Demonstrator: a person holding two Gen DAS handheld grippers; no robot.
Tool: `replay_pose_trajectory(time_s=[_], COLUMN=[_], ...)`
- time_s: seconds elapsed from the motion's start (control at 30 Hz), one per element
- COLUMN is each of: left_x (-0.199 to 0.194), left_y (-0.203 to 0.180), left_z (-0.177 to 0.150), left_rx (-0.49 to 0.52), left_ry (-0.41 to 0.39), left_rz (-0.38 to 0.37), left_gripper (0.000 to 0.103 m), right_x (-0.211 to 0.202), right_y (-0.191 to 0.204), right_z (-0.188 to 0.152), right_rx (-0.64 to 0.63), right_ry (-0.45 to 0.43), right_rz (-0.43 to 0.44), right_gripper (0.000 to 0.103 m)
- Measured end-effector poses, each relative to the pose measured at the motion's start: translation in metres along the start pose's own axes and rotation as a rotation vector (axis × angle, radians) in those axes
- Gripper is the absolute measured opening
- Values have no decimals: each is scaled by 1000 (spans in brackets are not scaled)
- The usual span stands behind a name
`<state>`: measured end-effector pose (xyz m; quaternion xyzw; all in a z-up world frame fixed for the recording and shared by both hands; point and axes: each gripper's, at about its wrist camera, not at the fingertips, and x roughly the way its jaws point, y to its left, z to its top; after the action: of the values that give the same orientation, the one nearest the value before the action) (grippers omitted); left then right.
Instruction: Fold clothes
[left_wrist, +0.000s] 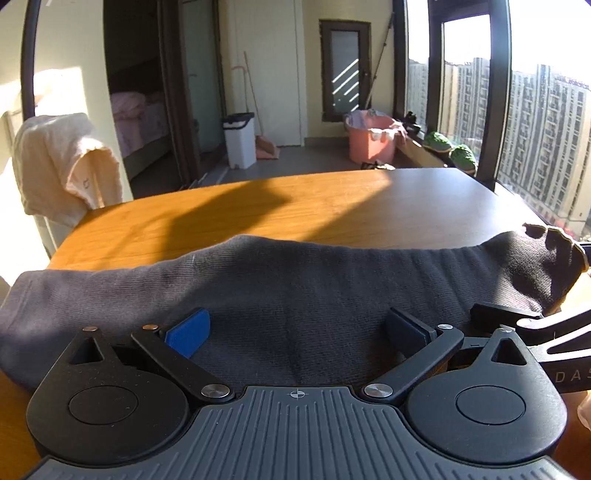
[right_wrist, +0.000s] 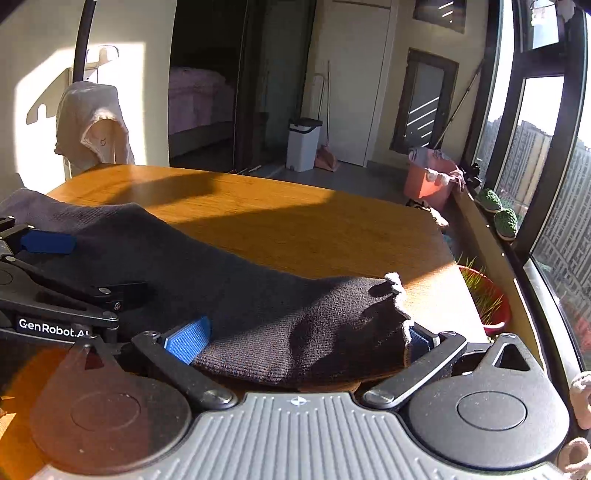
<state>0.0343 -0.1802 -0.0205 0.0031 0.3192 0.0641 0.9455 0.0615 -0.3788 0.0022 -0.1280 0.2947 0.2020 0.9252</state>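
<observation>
"GenRobot.AI" on left claw (right_wrist: 55, 266) body, "DAS" on right claw (left_wrist: 535, 325) arm

Black grippers, blue fingers (left_wrist: 189, 332), grey ribbed base, "GenRobot.AI" mark.

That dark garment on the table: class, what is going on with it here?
A person holds a gripper in each hand over a dark grey garment lying on a wooden table. The left gripper and the right gripper are both open, fingers spread over the cloth's near edge, gripping nothing. A light garment hangs beyond the table.
</observation>
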Motion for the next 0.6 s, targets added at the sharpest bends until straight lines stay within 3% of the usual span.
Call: replay_pose_trajectory(time_s=[0.2, 0.4, 0.6], left_x=[4, 0, 1], left_y=[16, 13, 12], left_z=[1, 1, 1], left_rx=[-31, -25, -22], left_ry=[12, 13, 14], left_rz=[-34, -30, -29], left_gripper=[103, 103, 103], right_x=[6, 9, 11], right_y=[1, -23, -18], right_z=[-1, -5, -6], right_rx=[-47, 178, 158], right_ry=[-45, 6, 18], right_rz=[22, 86, 65], right_gripper=[103, 103, 103])
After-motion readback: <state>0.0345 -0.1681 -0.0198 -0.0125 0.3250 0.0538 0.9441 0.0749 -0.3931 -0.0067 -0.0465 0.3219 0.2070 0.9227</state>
